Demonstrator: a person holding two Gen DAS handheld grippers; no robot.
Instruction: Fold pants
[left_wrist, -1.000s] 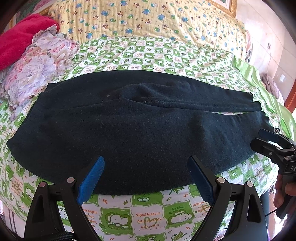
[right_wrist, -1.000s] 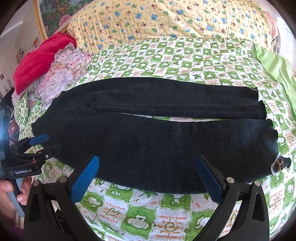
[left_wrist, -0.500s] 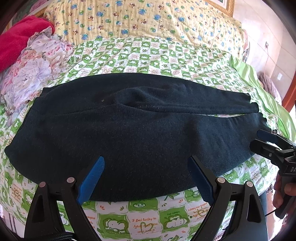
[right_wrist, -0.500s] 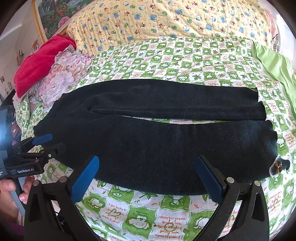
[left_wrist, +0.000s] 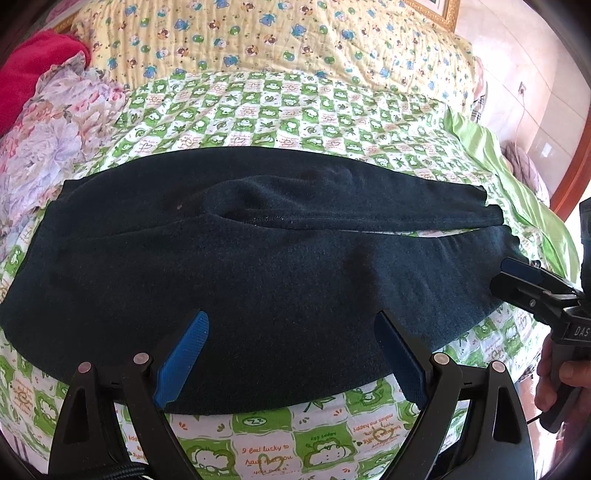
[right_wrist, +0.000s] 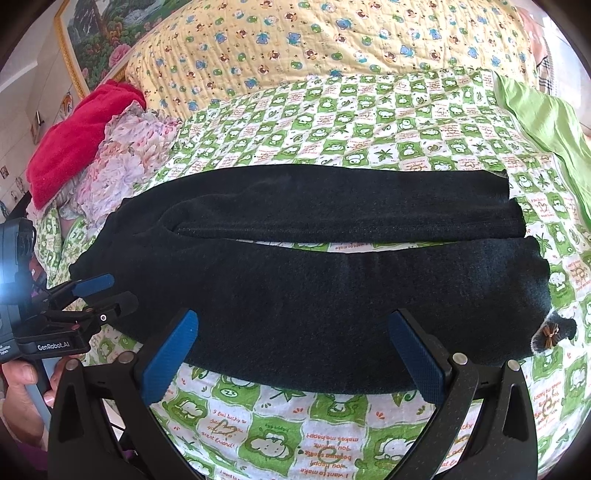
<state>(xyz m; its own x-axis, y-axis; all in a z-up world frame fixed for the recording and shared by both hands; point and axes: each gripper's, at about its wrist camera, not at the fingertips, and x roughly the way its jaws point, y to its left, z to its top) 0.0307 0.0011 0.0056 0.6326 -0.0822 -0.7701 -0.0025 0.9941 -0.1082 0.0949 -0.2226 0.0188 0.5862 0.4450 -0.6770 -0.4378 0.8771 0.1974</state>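
Left gripper (left_wrist: 291, 354) and right gripper (right_wrist: 293, 354): both spread wide, released, grasping nothing, poised at 6 o'clock of the pants (left_wrist: 258, 266) on the bed (left_wrist: 295, 110)

The right gripper (right_wrist: 291, 354) hangs wide open over the near edge of the dark pants (right_wrist: 295, 280), which lie flat across the bed (right_wrist: 369, 110) ahead of it, legs side by side. Off to its left, the left gripper (right_wrist: 107, 291) sits at the waist end, its fingers slightly parted. Far left ahead lies a red cloth (right_wrist: 74, 144).
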